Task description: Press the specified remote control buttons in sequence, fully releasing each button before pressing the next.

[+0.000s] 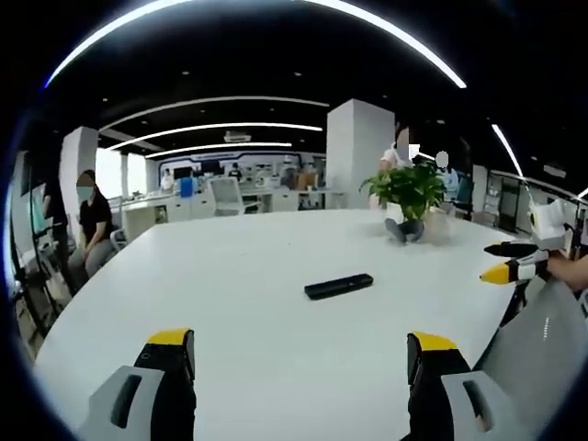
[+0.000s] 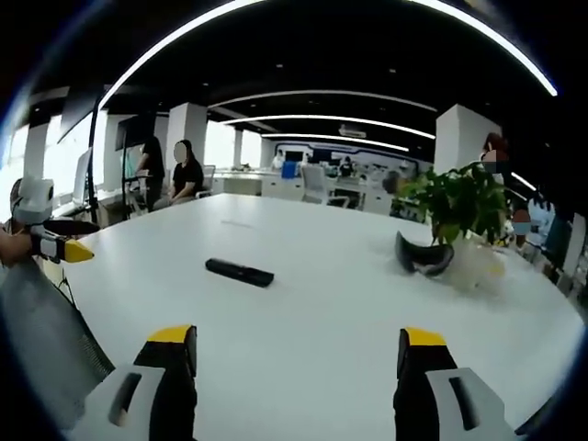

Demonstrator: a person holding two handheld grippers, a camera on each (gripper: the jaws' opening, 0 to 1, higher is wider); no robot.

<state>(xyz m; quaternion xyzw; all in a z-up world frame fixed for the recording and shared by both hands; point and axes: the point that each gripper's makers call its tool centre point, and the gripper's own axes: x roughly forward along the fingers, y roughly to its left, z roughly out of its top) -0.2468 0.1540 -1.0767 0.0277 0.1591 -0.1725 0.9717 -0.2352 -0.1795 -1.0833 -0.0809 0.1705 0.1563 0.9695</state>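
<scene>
At the bottom of the left gripper view the left gripper (image 1: 300, 354) has its yellow-tipped jaws wide apart with nothing between them, and the right gripper (image 2: 299, 349) at the bottom of the right gripper view is spread the same way, also empty. Both sit low over the near edge of the white surface (image 1: 257, 276), well apart from the target, which suggests no press has begun and both are held back so the target stays in sight.

The remote control (image 1: 339, 286) lies flat just right of centre in the left gripper view and left of centre in the right gripper view, alone on bare surface, so nothing blocks a straight reach.

Farther off, at the upper right, a potted plant (image 1: 411, 191) stands with a dark curved object (image 2: 423, 254) at its base, clear of the path. At the far rim a seated person (image 1: 93, 220) waits at the left.
</scene>
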